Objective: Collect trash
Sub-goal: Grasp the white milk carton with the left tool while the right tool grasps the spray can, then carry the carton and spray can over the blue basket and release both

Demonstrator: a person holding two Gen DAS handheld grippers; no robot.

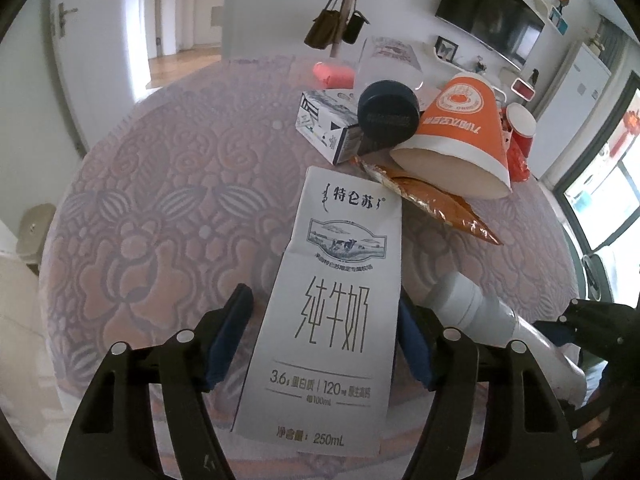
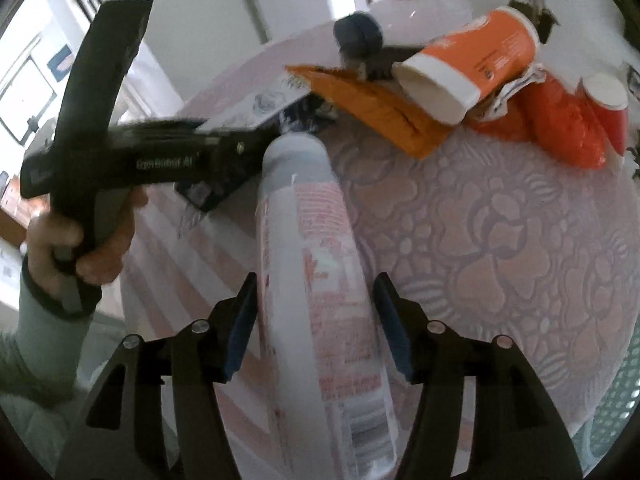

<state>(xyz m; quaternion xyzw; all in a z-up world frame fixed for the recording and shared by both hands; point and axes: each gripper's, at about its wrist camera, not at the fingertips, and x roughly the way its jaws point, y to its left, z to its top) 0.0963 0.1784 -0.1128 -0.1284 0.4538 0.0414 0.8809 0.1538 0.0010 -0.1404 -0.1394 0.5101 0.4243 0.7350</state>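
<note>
My left gripper straddles the flattened milk carton on the patterned tablecloth; its right pad looks against the edge, the left stands clear, so no grip yet. My right gripper brackets the white bottle, pads apart. Next, I judge: close both, then lift.

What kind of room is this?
Probably a home living or dining room: a TV on the wall, bags hung on a rack, and a table with a flowery cloth.
</note>
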